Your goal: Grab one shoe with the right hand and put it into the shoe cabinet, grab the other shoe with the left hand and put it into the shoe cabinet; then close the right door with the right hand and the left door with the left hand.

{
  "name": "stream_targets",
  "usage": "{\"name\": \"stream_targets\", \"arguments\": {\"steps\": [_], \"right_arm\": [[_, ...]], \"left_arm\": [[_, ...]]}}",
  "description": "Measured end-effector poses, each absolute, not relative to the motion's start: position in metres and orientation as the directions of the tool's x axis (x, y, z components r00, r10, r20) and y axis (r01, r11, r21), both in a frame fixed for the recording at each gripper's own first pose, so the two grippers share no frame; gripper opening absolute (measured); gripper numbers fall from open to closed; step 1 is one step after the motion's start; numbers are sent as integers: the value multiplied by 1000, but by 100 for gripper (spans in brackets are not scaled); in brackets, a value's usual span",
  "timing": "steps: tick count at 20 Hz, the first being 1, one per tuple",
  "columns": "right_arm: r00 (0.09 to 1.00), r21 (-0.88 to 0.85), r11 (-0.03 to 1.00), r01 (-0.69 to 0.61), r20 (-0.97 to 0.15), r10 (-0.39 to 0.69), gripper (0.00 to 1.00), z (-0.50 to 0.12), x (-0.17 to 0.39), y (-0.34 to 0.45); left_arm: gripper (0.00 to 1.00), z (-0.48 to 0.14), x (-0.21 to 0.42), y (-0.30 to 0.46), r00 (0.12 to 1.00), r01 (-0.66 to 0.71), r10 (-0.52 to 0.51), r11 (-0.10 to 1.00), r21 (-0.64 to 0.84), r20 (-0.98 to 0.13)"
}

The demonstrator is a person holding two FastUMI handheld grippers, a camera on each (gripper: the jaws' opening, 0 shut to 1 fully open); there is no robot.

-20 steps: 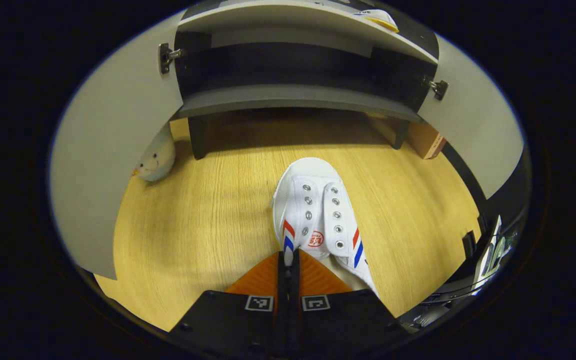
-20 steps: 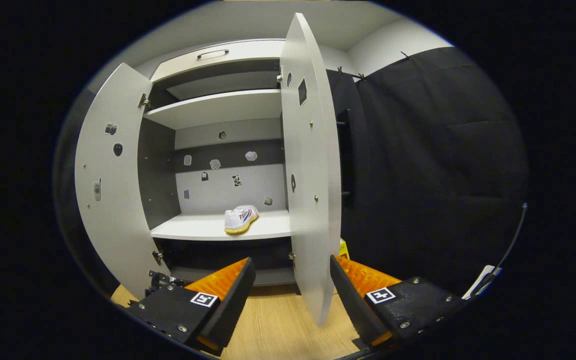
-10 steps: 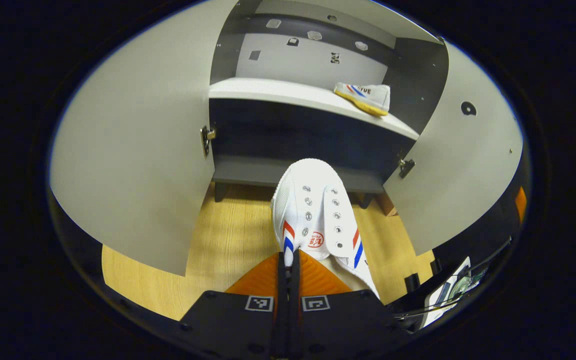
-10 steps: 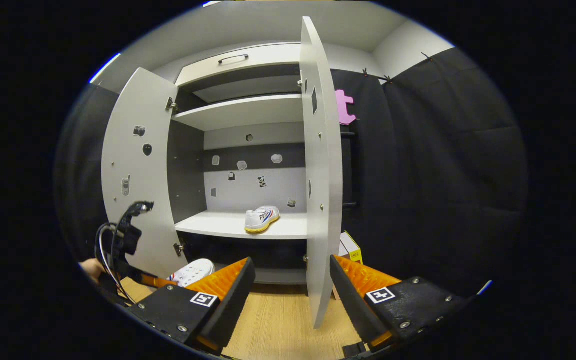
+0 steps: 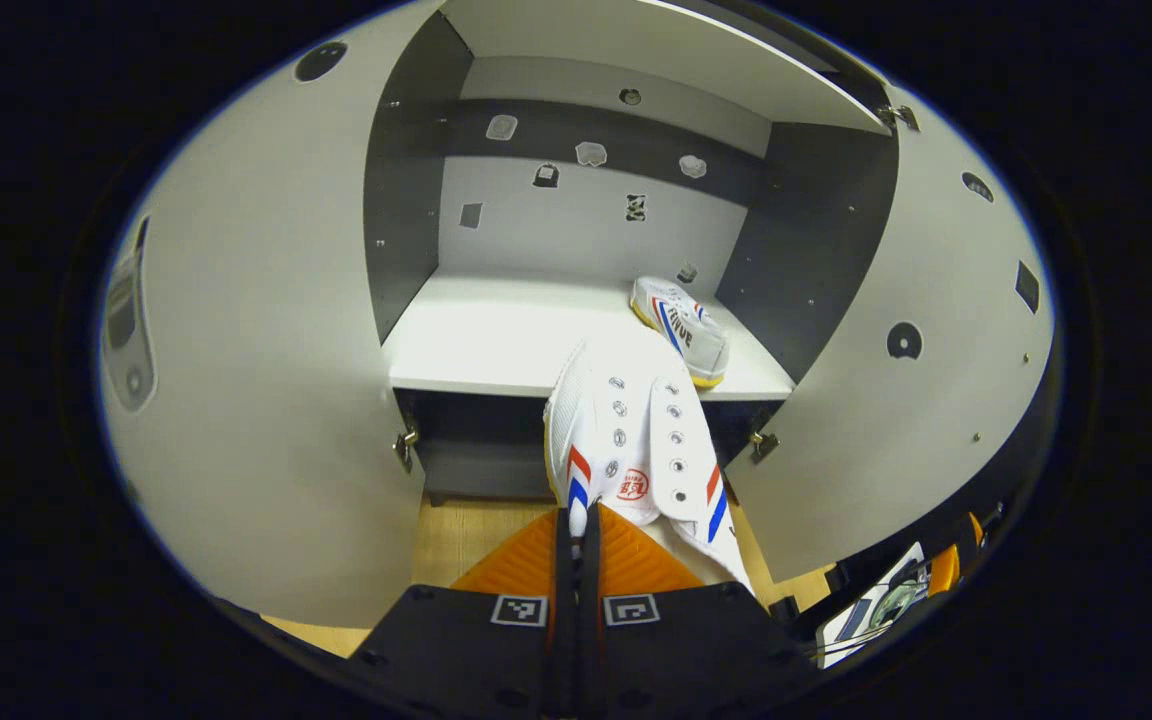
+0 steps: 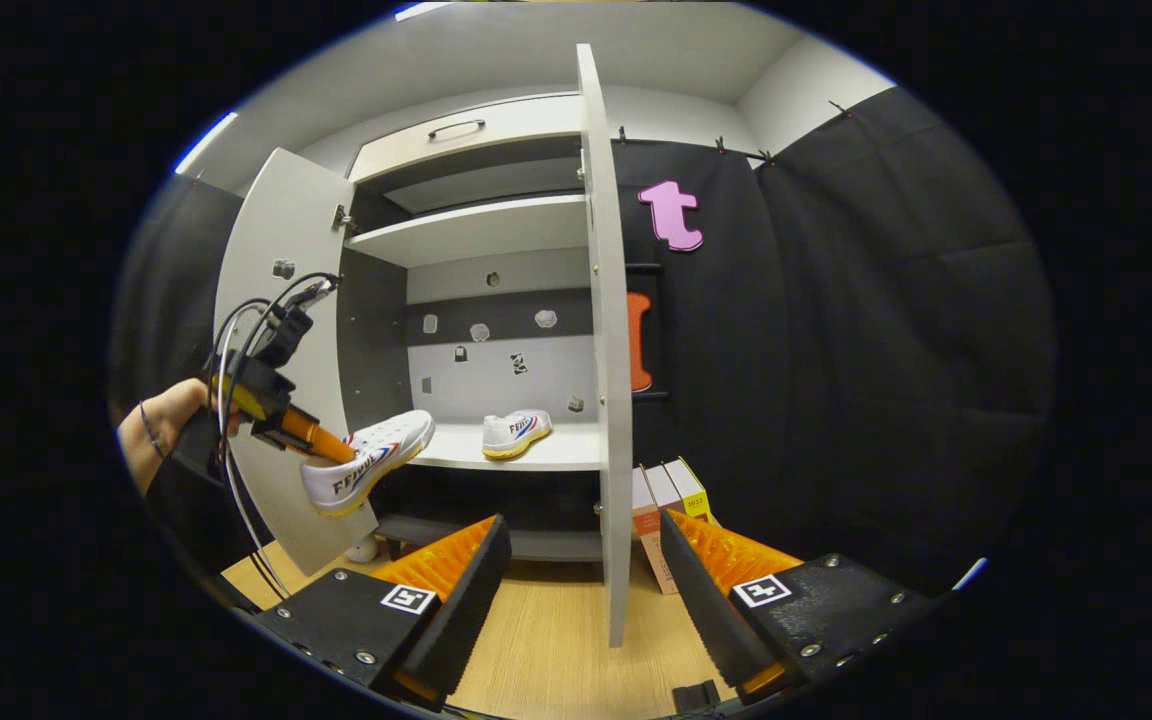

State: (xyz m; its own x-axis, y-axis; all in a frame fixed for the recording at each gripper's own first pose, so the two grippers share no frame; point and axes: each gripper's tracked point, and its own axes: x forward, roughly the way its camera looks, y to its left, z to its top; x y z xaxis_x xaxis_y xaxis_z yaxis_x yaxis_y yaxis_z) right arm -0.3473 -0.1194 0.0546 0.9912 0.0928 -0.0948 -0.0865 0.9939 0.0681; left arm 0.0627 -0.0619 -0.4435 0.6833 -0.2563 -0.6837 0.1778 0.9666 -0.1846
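Observation:
My left gripper (image 5: 577, 520) is shut on the side of a white canvas shoe (image 5: 631, 440) with red and blue stripes, held in the air with its toe over the front edge of the cabinet's white shelf (image 5: 496, 335). In the right gripper view that shoe (image 6: 366, 462) hangs from the left gripper (image 6: 311, 440) in a person's hand, just left of the shelf. A second matching shoe (image 5: 681, 315) (image 6: 514, 432) rests on the shelf at the right. My right gripper (image 6: 581, 575) is open and holds nothing, low in front of the right door's edge (image 6: 608, 400). Both doors stand open.
The left door (image 5: 256, 370) and right door (image 5: 896, 340) flank the opening on either side of the held shoe. Small boxes (image 6: 664, 500) stand on the wooden floor (image 6: 546, 640) right of the cabinet. A lower dark shelf (image 6: 496, 540) sits under the white one.
The left gripper has lifted the shoe from near the floor up to shelf height and closer to the cabinet. The right gripper has drifted slightly, staying open.

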Motion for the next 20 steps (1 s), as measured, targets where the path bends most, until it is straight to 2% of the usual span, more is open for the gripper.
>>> {"name": "stream_targets", "arguments": {"steps": [5,10,16,20], "right_arm": [[994,84,996,-10,-107,19,92,49,-347,-143],[992,82,994,68,-114,-58,92,47,-346,-167],[984,84,986,143,-123,-133,92,46,-346,-186],[980,83,984,160,-136,-148,92,42,-343,-189]], "left_arm": [[6,-443,64,-60,679,168,-269,963,-212,-683],[6,-443,61,-61,694,170,-223,975,-145,-685],[7,-466,53,-63,607,104,-232,971,-213,-760],[7,-479,59,-59,593,98,-213,976,-193,-777]]}}
